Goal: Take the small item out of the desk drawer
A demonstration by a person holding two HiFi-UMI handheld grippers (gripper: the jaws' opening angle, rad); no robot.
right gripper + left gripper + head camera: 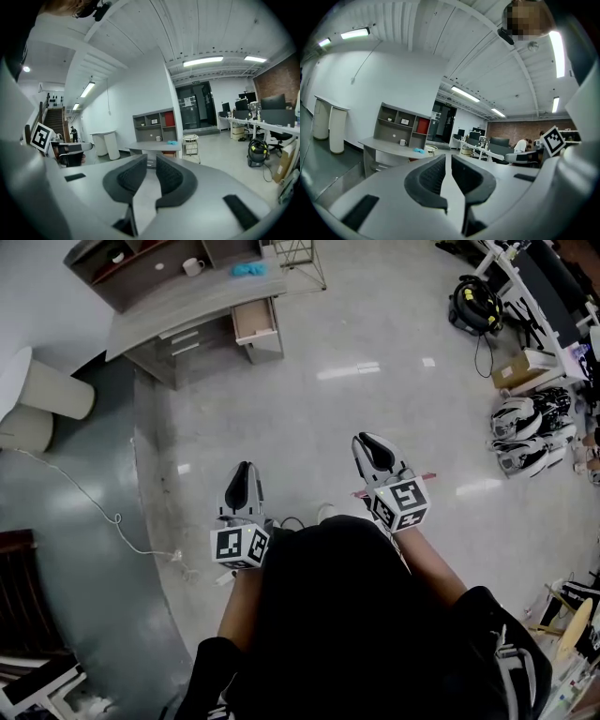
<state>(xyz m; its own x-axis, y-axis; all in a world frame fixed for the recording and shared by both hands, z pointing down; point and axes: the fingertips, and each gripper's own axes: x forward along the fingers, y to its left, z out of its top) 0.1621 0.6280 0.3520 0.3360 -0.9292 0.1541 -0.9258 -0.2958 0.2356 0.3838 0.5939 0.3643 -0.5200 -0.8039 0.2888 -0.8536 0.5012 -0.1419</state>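
Note:
A grey desk (187, 301) with a shelf unit stands far off at the top left, across the floor from me. One of its drawers (254, 321) is pulled open, and I cannot see what lies inside. On the desktop sit a white mug (192, 266) and a blue object (248, 270). My left gripper (243, 470) and right gripper (368, 442) are held in front of the body over bare floor, both pointing toward the desk. The left gripper (446, 159) is shut and empty. The right gripper (151, 161) shows only a narrow slit and holds nothing.
Two white cylinders (52, 390) stand at the left, and a white cable (94, 502) runs across the floor. A wire basket (300, 254) is beside the desk. At the right are a vacuum cleaner (473, 301), a cardboard box (520, 367) and bags (530, 432).

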